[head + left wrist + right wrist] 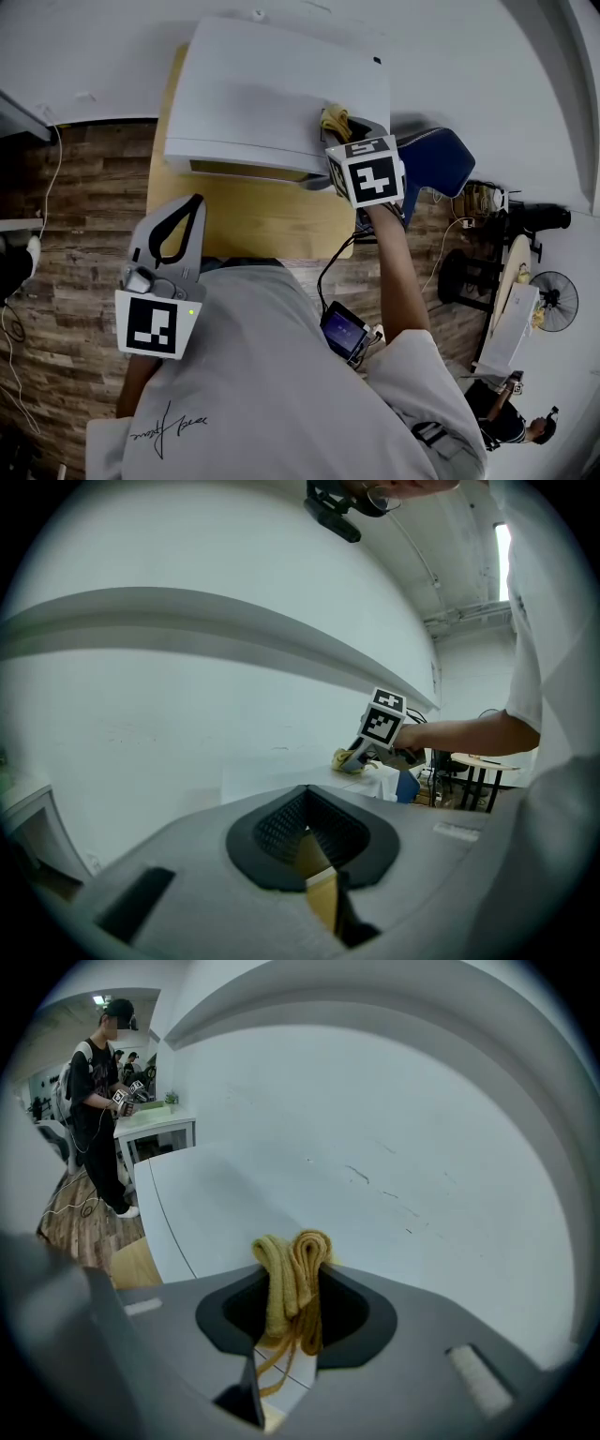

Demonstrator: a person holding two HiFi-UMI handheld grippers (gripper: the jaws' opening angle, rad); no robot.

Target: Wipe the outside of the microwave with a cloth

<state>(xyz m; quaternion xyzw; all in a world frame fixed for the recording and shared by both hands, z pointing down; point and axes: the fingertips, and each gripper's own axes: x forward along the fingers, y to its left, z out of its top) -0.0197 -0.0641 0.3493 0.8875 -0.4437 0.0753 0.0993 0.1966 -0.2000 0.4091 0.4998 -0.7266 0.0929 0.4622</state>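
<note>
A white microwave (272, 94) stands on a wooden table (248, 214) against the wall. My right gripper (345, 133) rests on the front right corner of its top, shut on a bunched yellow cloth (334, 119). The right gripper view shows the cloth (292, 1274) folded between the jaws and pressed to the white top (211, 1204). Off the table's left front corner, my left gripper (194, 202) hangs in the air with its jaws together and nothing in them. The left gripper view looks across at the microwave (281, 778), the right gripper (361, 754) and the cloth (345, 759).
A blue chair (439, 159) stands just right of the table, with a fan (555, 300) and cluttered desks beyond. Another person (98, 1101) stands by a white desk (159, 1124) far off. A white wall (450, 56) rises behind the microwave. The floor is wood planks.
</note>
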